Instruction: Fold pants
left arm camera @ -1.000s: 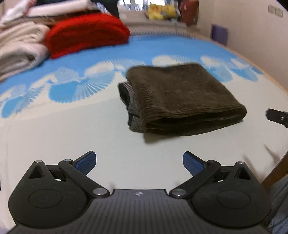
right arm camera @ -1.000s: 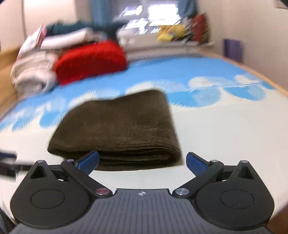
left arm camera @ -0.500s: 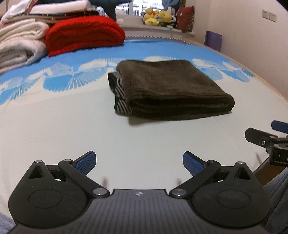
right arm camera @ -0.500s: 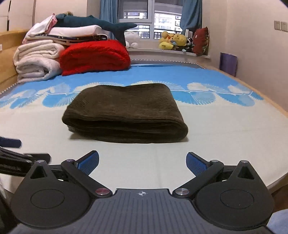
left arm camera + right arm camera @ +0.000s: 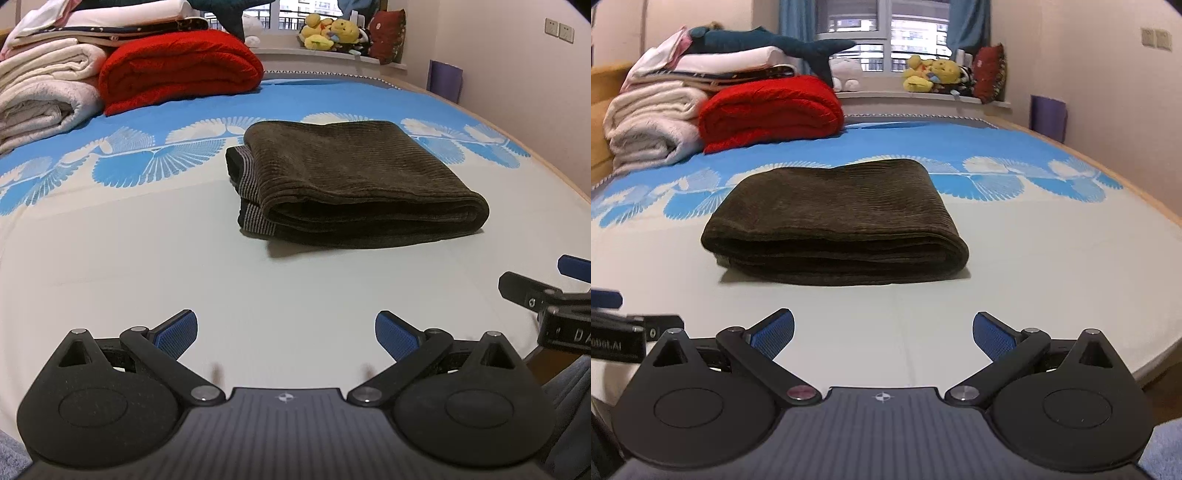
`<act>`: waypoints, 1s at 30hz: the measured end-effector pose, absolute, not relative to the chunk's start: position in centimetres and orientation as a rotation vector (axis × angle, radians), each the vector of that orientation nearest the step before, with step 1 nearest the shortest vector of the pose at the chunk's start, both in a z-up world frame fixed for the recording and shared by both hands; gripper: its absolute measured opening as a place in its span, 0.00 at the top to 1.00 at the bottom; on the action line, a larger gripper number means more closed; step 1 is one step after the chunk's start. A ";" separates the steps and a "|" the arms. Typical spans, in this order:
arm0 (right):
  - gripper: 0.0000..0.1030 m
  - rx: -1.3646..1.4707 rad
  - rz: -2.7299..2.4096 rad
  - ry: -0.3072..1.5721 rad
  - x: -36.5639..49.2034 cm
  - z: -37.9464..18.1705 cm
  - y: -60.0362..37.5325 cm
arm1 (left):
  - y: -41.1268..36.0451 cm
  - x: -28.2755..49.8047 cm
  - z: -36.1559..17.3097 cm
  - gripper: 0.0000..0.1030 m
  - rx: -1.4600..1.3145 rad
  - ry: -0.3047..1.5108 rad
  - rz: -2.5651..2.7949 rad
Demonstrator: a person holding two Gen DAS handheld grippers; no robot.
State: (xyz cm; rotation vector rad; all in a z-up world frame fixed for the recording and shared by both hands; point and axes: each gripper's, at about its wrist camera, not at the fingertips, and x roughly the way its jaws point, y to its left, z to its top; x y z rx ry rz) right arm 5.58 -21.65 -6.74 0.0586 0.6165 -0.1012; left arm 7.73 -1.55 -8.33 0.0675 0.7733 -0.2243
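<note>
We judge the folding done: the dark brown corduroy pants (image 5: 354,184) lie in a compact stack on the bed (image 5: 147,258), at twelve o'clock from our left gripper (image 5: 286,328) and right gripper (image 5: 882,330), whose fingers are spread wide, holding nothing.

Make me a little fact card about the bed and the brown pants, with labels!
pants: brown pants, folded into a flat stack on the bed
bed: blue and white sheet
left hand-held gripper: open, holding nothing
right hand-held gripper: open, holding nothing
behind pants: red blanket, white blankets
windowsill: yellow plush toys
</note>
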 end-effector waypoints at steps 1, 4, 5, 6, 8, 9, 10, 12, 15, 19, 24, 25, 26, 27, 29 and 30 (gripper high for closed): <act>0.01 0.046 -0.098 0.613 5.5 -6.7 -21.4 | -1.6 7.8 -8.3 0.00 0.066 0.775 -0.225; 0.01 0.034 -0.088 0.608 5.4 -6.7 -21.4 | -1.7 7.7 -8.5 0.00 0.073 0.777 -0.225; 0.01 0.033 -0.089 0.608 5.4 -6.6 -21.4 | -1.7 7.7 -8.5 0.00 0.076 0.777 -0.226; 0.01 0.034 -0.090 0.607 5.4 -6.6 -21.4 | -1.7 7.6 -8.5 0.00 0.078 0.776 -0.225; 0.01 0.041 -0.092 0.608 5.4 -6.6 -21.5 | -1.7 7.6 -8.6 0.00 0.079 0.777 -0.225; 0.01 0.043 -0.092 0.610 5.4 -6.5 -21.5 | -1.7 7.7 -8.6 0.00 0.078 0.778 -0.225; 0.01 0.044 -0.092 0.611 5.4 -6.6 -21.6 | -1.7 7.7 -8.6 0.00 0.076 0.780 -0.224; 0.01 0.042 -0.089 0.612 5.4 -6.6 -21.6 | -1.6 7.6 -8.6 0.00 0.073 0.782 -0.225; 0.01 0.033 -0.085 0.613 5.4 -6.6 -21.5 | -1.7 7.6 -8.5 0.00 0.075 0.781 -0.222; 0.01 0.023 -0.079 0.617 5.4 -6.6 -21.4 | -1.7 7.5 -8.5 0.00 0.076 0.780 -0.222; 0.01 0.005 -0.074 0.619 5.4 -6.7 -21.1 | -1.7 7.6 -8.6 0.00 0.077 0.783 -0.220; 0.01 0.003 -0.075 0.619 5.4 -6.7 -21.1 | -1.7 7.6 -8.6 0.00 0.076 0.782 -0.219; 0.01 0.001 -0.074 0.619 5.4 -6.7 -21.0 | -1.7 7.6 -8.5 0.00 0.075 0.781 -0.220; 0.01 0.000 -0.073 0.619 5.4 -6.7 -21.0 | -1.7 7.6 -8.5 0.00 0.076 0.781 -0.220; 0.01 -0.007 -0.071 0.619 5.4 -6.7 -20.9 | -1.7 7.6 -8.6 0.00 0.083 0.785 -0.219; 0.01 -0.011 -0.070 0.617 5.4 -6.7 -20.9 | -1.7 7.6 -8.7 0.00 0.085 0.788 -0.218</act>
